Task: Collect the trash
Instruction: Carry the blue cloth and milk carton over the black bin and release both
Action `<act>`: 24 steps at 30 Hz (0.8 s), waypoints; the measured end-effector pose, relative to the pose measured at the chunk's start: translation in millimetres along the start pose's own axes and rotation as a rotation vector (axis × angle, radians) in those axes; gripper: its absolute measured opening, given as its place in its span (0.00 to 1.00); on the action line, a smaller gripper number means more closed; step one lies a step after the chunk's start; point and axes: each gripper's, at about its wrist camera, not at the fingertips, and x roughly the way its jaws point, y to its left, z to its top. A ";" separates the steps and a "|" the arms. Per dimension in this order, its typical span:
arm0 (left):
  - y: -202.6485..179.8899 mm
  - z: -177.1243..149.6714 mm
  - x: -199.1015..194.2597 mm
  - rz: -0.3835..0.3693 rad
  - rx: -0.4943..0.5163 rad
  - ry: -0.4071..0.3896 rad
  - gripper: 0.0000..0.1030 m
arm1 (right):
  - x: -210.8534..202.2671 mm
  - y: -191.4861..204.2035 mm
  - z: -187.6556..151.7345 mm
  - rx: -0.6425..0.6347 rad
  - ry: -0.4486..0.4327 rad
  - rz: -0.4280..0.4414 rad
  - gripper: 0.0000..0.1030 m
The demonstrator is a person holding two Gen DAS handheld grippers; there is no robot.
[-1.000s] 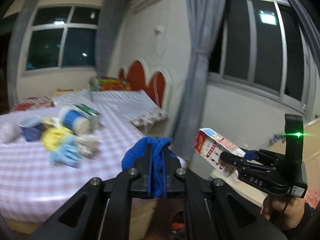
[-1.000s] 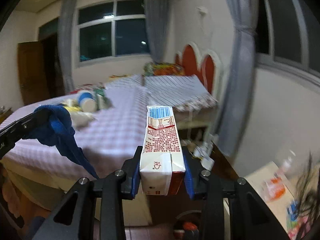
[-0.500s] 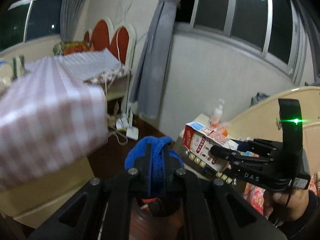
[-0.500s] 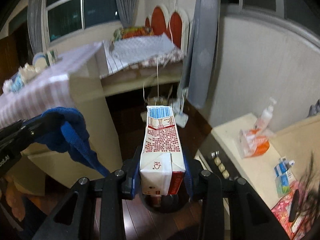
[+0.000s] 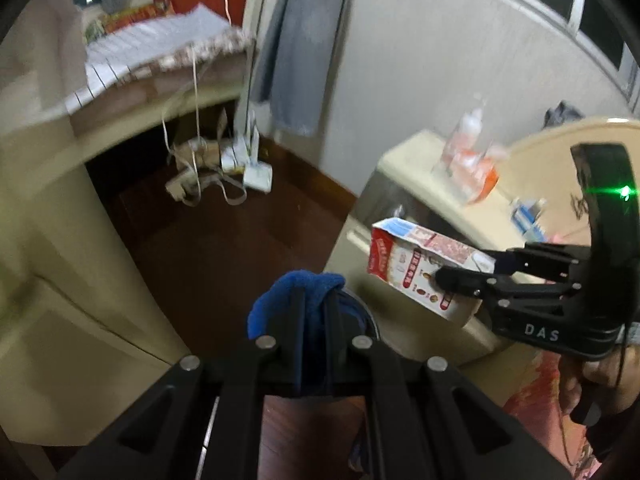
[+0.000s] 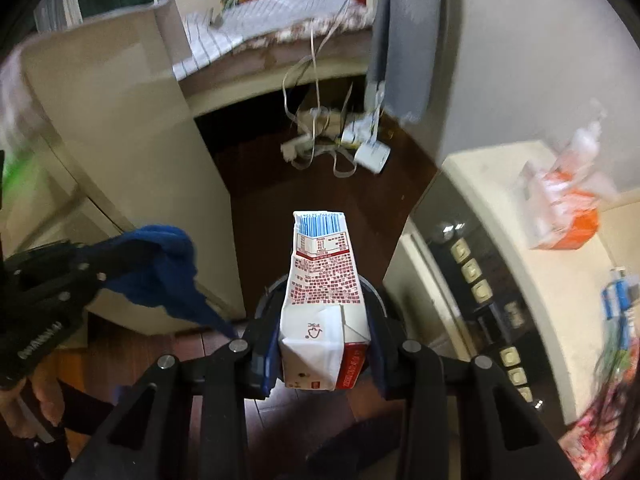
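Blur is your main problem: everything past the grippers is smeared, so the tangle of cords (image 6: 320, 136) on the floor under the bed (image 5: 160, 52) and the stuff on the side cabinet (image 6: 500, 208) are hard to read. The orange pack (image 6: 568, 216) up there looks like tissues, and the pale bottle (image 5: 468, 124) behind it is too fuzzy to call.

The bin (image 6: 374, 292) is mostly hidden. In your right wrist view you only get slivers of a dark round rim poking out either side of the carton (image 6: 324, 280), and in the left view a bit of rim (image 5: 362, 308) just past the cloth (image 5: 296, 292). You can't see inside, so no telling what's in it.

Your left gripper (image 5: 314, 312) is clamped tight on the blue cloth, which bunches over the fingertips and, seen from the right camera, hangs down in a tail (image 6: 168, 276). Your right gripper (image 6: 320, 344) is grasping the red and white carton at its folded end, pads pressed on both sides, blue-striped end pointing away from you. From the left camera the carton (image 5: 416, 264) sits tilted in that gripper (image 5: 460, 272), over the cabinet's front edge. Both items are in the air above the dark wood floor (image 5: 224, 248), near the bin, neither one in it.

Your right hand (image 5: 588, 384) is cut off at the frame edge.
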 end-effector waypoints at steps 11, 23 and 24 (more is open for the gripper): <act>-3.1 -24.0 90.0 0.008 -0.003 0.192 0.28 | 104.3 -20.6 -11.4 -0.072 0.201 0.067 0.39; 16.1 -29.6 8.5 0.200 -0.013 0.049 0.97 | 60.2 -12.5 -6.7 -0.033 0.096 -0.037 1.00; 17.4 -29.6 4.4 0.206 -0.013 0.042 0.97 | 53.3 -9.0 -5.7 -0.029 0.089 -0.037 1.00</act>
